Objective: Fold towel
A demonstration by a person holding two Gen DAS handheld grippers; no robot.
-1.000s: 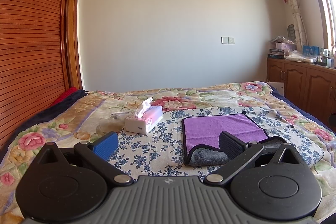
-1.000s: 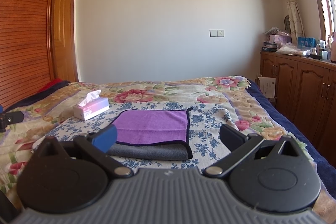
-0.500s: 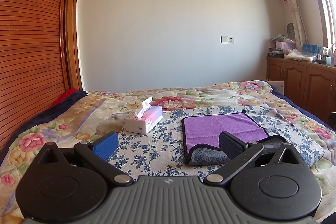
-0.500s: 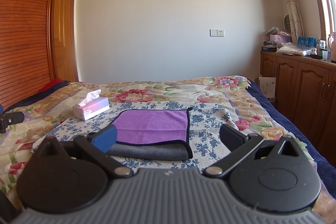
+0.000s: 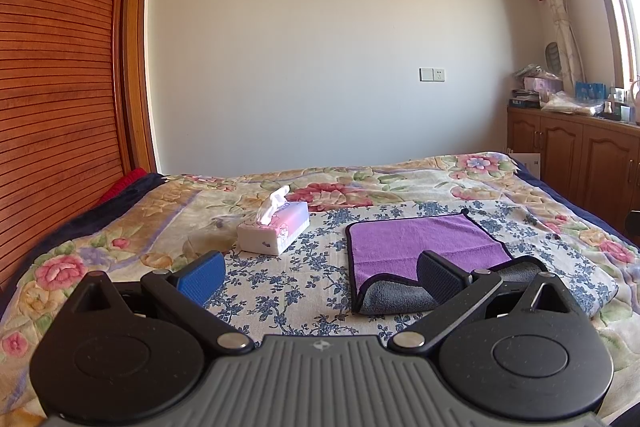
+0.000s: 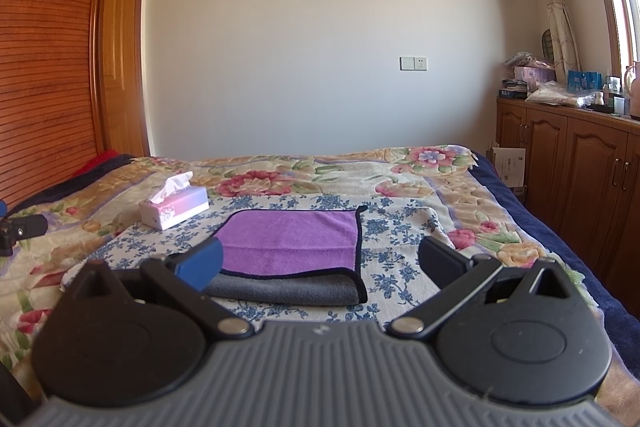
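Note:
A purple towel (image 5: 416, 241) with a grey underside lies folded on the blue-flowered sheet of the bed; its grey lower layer shows along the near edge. In the right wrist view the same towel (image 6: 292, 239) lies straight ahead. My left gripper (image 5: 320, 273) is open, hovering near the towel's left front corner, its right finger in front of the grey edge. My right gripper (image 6: 320, 261) is open too, empty, held just short of the towel's near edge. Neither touches the cloth.
A tissue box (image 5: 274, 231) stands left of the towel, also seen as the tissue box (image 6: 174, 207) in the right view. Wooden cabinets (image 6: 580, 163) line the right wall, a slatted wardrobe (image 5: 56, 87) the left. The left gripper's tip (image 6: 22, 229) shows at the far left.
Almost nothing: both grippers hold still and stay open; the towel has not moved.

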